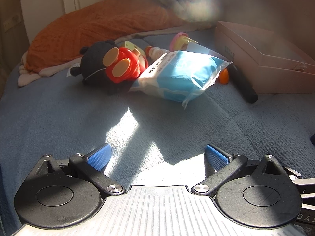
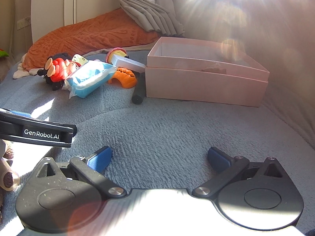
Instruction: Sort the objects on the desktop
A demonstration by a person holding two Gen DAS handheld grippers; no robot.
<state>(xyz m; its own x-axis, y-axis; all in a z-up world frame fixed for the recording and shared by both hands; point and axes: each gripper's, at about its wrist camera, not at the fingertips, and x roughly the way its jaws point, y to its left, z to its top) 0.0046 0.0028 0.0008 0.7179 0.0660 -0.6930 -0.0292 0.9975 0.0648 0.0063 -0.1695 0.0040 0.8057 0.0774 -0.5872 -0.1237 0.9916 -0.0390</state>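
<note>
A pile of small things lies on a blue fleece blanket (image 1: 69,118): a blue-and-white tissue pack (image 1: 177,74) (image 2: 88,79), a black plush with a red figure (image 1: 110,66) (image 2: 57,68), an orange toy (image 2: 123,77), a black cylinder (image 2: 138,92) (image 1: 244,84), a pink-and-yellow toy (image 1: 179,41) and a white box (image 2: 128,63). An open pink box (image 2: 206,74) (image 1: 261,55) stands to their right. My left gripper (image 1: 157,155) is open, well short of the pack. My right gripper (image 2: 159,157) is open over bare blanket, with the left gripper (image 2: 39,132) at its left.
An orange cushion (image 2: 88,33) and grey curtains (image 2: 149,7) lie behind the pile. Strong sun glare washes out the upper right of both views. Bare blanket stretches between the grippers and the objects. A brown-and-white plush (image 2: 7,177) shows at the right view's left edge.
</note>
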